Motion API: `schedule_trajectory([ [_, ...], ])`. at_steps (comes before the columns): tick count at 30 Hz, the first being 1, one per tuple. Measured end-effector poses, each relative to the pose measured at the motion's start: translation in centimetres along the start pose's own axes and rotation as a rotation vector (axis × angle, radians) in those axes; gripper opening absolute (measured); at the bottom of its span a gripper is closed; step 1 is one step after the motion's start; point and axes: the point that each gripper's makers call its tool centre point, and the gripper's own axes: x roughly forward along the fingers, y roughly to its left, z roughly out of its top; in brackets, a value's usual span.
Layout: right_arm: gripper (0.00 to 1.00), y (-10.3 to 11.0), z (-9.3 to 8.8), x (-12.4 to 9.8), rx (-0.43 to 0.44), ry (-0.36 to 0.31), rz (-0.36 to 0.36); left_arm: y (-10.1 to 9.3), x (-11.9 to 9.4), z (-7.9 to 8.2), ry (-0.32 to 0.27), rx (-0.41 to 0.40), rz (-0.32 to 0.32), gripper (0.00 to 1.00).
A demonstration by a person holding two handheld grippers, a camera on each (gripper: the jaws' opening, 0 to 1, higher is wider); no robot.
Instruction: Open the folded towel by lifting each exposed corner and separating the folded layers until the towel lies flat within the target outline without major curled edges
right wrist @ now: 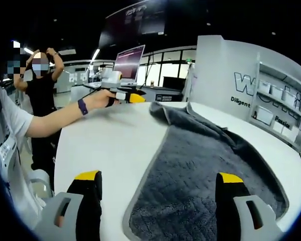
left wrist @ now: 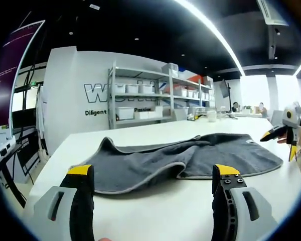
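The grey towel [left wrist: 190,158] lies mostly unfolded mid-desk [left wrist: 155,211], 1 corner still curled. Both tongs, left [left wrist: 153,183] and right [right wrist: 158,193], hover spread and empty; next, flatten that corner.

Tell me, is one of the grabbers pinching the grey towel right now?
No, in the left gripper view the left gripper stands open over bare white table, short of the grey towel.
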Motion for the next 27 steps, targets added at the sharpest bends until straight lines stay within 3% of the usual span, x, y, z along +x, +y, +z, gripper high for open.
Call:
schedule_trajectory([
  [4, 0.96, 0.2, 0.2, 0.2, -0.019, 0.007, -0.015, -0.3, 0.4, -0.8, 0.029, -0.001, -0.009, 0.96],
  [13, 0.89, 0.0, -0.2, -0.1, -0.095, 0.049, -0.038, -0.7, 0.2, -0.1, 0.009, 0.013, -0.02, 0.96],
  [22, 0.62, 0.0, -1.9, -0.8, -0.023, 0.065, -0.004, -0.6, 0.2, -0.2, 0.01, 0.006, -0.02, 0.96],
  [27, 0.44, 1.8, -3.1, -1.0, -0.059, 0.102, 0.09, -0.7, 0.1, 0.1, 0.001, 0.005, -0.021, 0.96],
])
